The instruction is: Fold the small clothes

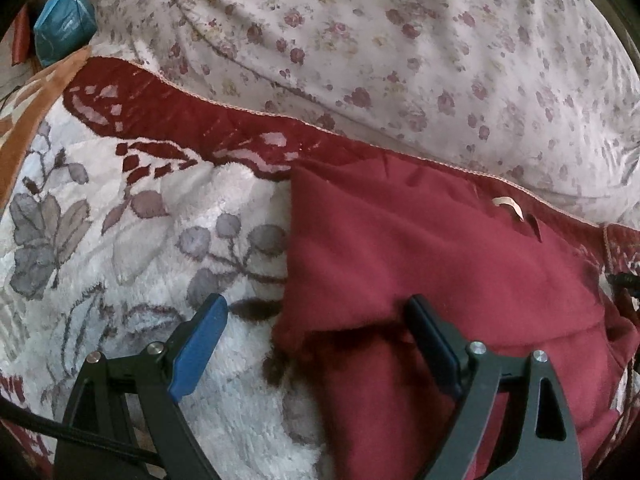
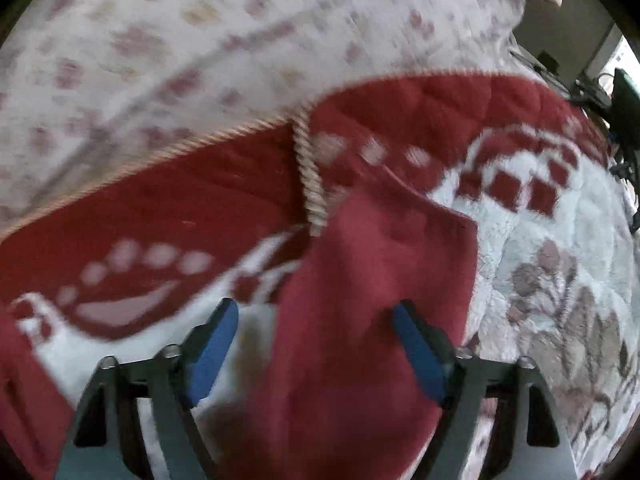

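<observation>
- Soft blanket [image 1: 120, 220] with flowers and a red border is covering the bed, and a flowery sheet [image 1: 400, 40] is lying past its far edge.
- Red cloth [image 1: 440, 280] is lying on the blanket near that edge.
- Left gripper [image 1: 316, 312] is hanging wide open over the cloth's edge, holding nothing.
- Right gripper [image 2: 316, 316] is hanging wide open over the cloth [image 2: 360, 300] too, holding nothing.

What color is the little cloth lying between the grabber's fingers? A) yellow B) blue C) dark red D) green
C: in the left wrist view the small garment on the plush blanket is dark red, its edge lying between the open fingers of the left gripper; only the finger pads are blue.
</observation>
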